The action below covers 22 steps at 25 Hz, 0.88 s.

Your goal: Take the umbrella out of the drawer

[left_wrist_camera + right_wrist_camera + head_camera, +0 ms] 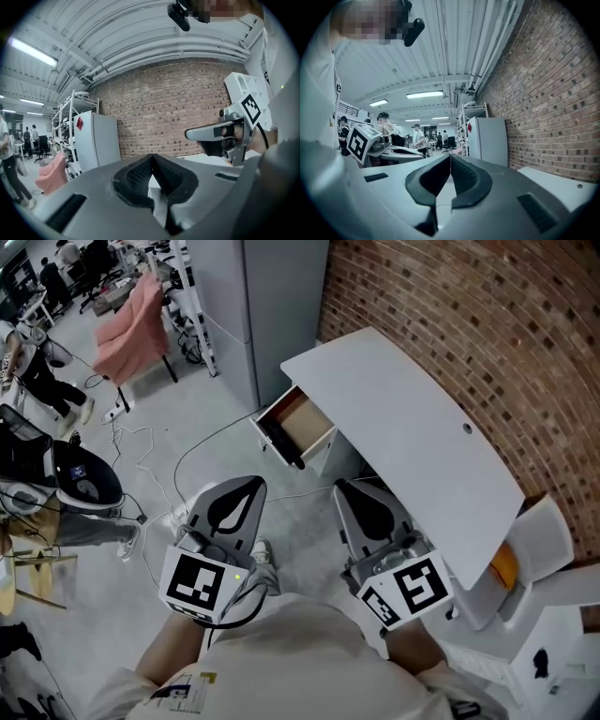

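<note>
drawer [280, 439] beyond left tongs [253, 485], right tongs [346, 487]

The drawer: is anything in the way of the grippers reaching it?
Nothing visible blocks it. The drawer stands open, with open floor between it and the left gripper and right gripper. No umbrella shows inside.

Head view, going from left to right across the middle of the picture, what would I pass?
left grey gripper → open white drawer with a wooden inside → right grey gripper → orange object near the right edge
</note>
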Available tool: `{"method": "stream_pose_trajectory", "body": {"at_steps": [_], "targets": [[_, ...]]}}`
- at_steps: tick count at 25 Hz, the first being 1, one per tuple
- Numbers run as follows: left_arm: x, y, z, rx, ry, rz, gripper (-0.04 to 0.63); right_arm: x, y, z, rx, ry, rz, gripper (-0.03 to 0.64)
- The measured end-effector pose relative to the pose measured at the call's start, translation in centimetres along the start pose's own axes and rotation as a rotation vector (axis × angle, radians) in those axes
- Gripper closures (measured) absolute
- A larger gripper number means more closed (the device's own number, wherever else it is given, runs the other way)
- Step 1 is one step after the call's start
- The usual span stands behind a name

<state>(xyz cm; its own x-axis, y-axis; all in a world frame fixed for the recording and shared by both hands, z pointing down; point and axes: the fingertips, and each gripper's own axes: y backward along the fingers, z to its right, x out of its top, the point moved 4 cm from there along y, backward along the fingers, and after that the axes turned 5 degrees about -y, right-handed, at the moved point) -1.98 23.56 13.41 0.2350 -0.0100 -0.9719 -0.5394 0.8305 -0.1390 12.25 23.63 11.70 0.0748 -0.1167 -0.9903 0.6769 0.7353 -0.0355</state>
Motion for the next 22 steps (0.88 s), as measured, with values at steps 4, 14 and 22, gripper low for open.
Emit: {"method": "stream_pose_trajectory", "body": {"at_steps": [4,14,22], "targets": [[-0.1,-2.6,-3.5,-0.012,0.012,0.003,0.588,0.8,-4.0,1.4,-0.01,0.007,-0.012,0.609],[-0.9,-7.2,-12.1,-0.036,0.003,-0.003,0.588,1.8,-13.2,3.5,-0.056,0.018,-0.015,0.609],[-3.1,-9.0,-17.6,-0.07,0.009,-0.017,0.588,1.1,-19.0,3.9,-0.086,0.013,-0.015,0.609]]}}
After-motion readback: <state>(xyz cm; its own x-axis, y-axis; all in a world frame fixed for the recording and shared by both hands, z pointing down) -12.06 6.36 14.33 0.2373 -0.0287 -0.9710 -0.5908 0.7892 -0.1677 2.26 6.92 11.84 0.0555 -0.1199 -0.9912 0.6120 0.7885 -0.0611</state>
